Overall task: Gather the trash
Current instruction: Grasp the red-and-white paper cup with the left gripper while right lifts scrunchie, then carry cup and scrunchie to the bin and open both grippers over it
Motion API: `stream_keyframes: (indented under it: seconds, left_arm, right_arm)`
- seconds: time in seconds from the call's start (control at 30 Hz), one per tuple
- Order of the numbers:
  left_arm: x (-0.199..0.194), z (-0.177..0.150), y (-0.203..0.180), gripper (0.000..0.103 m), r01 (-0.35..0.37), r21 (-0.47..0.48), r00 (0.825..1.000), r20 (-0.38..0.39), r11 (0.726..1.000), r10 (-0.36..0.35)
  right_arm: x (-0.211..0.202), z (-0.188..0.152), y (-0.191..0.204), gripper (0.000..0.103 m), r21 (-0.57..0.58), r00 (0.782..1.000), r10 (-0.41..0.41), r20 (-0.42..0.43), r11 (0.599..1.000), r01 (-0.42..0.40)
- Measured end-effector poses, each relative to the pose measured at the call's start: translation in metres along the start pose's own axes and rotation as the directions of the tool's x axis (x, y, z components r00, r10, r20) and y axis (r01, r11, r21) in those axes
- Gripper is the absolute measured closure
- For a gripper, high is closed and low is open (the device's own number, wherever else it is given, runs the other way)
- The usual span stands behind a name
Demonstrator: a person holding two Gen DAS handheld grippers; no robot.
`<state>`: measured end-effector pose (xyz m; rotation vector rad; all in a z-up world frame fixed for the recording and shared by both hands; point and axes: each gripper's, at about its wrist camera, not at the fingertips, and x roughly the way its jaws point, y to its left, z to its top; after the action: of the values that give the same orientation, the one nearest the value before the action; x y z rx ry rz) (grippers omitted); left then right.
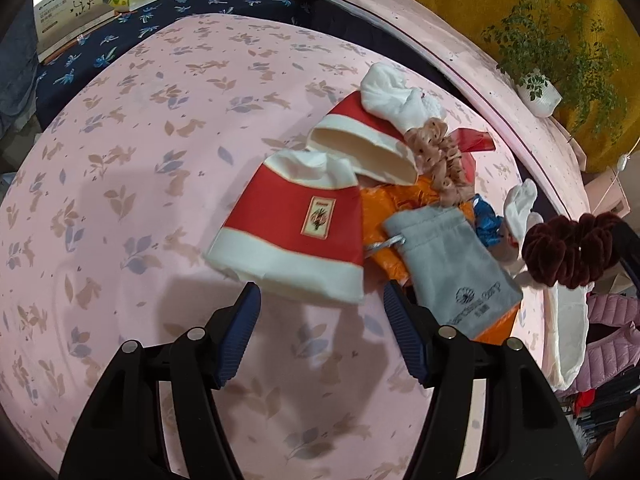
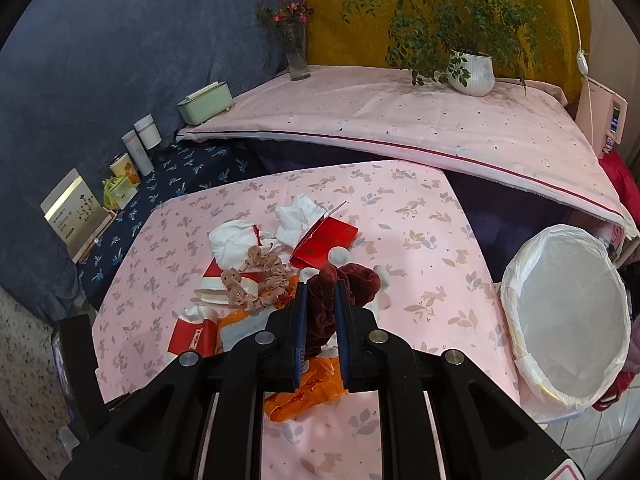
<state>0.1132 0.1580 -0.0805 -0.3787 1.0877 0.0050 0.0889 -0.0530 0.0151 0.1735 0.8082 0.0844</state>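
On the pink tablecloth (image 1: 132, 184) lies a pile of litter. A flattened red-and-white paper cup (image 1: 296, 236) is nearest, its lower rim just ahead of my open left gripper (image 1: 320, 296), whose pads do not touch it. Behind it lie a second red cup (image 1: 360, 144), white tissue (image 1: 388, 96), a pink scrunchie (image 1: 440, 164), an orange plastic bag (image 1: 380, 216) and a grey pouch (image 1: 448, 264). My right gripper (image 2: 321, 292) is shut on a dark red velvet scrunchie (image 2: 356, 280), held just above the pile. A red envelope (image 2: 324, 240) lies beyond it.
A bin with a white liner (image 2: 520, 344) stands off the table's right edge. Behind, a raised pink-covered surface carries a potted plant (image 2: 472, 68), a vase (image 2: 298, 52) and a green box (image 2: 206, 102). Boxes and cups (image 2: 132, 160) line the left side.
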Motion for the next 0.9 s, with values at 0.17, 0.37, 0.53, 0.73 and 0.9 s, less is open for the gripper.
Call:
stream_keyframes:
  seconds: [0.17, 0.37, 0.53, 0.73, 0.9]
  left_arm:
    - [0.003, 0.011, -0.008, 0.067, -0.009, 0.012, 1.0, 0.011, 1.0, 0.008]
    - [-0.006, 0.014, -0.009, 0.1, -0.035, 0.034, 0.999, 0.037, 0.999, 0.034]
    - [-0.033, 0.014, -0.022, 0.101, -0.033, 0.074, 0.995, 0.092, 0.997, 0.026]
    - [-0.062, 0.009, -0.058, 0.101, 0.01, 0.152, 0.992, 0.125, 0.988, -0.029]
    - [-0.074, 0.003, -0.095, 0.101, 0.045, 0.227, 0.988, 0.132, 0.973, -0.076]
  right_arm:
    - [0.004, 0.001, -0.002, 0.091, 0.001, 1.0, -0.001, -0.009, 1.0, 0.001]
    - [0.004, 0.002, -0.004, 0.091, 0.003, 1.0, 0.006, -0.006, 1.0, -0.006]
    - [-0.005, 0.004, -0.008, 0.091, 0.009, 1.0, 0.02, 0.011, 1.0, -0.02]
    - [-0.024, 0.003, -0.019, 0.09, 0.026, 0.999, 0.03, 0.041, 0.999, -0.031]
    - [-0.041, 0.005, -0.037, 0.09, 0.051, 0.997, 0.022, 0.074, 0.998, -0.025]
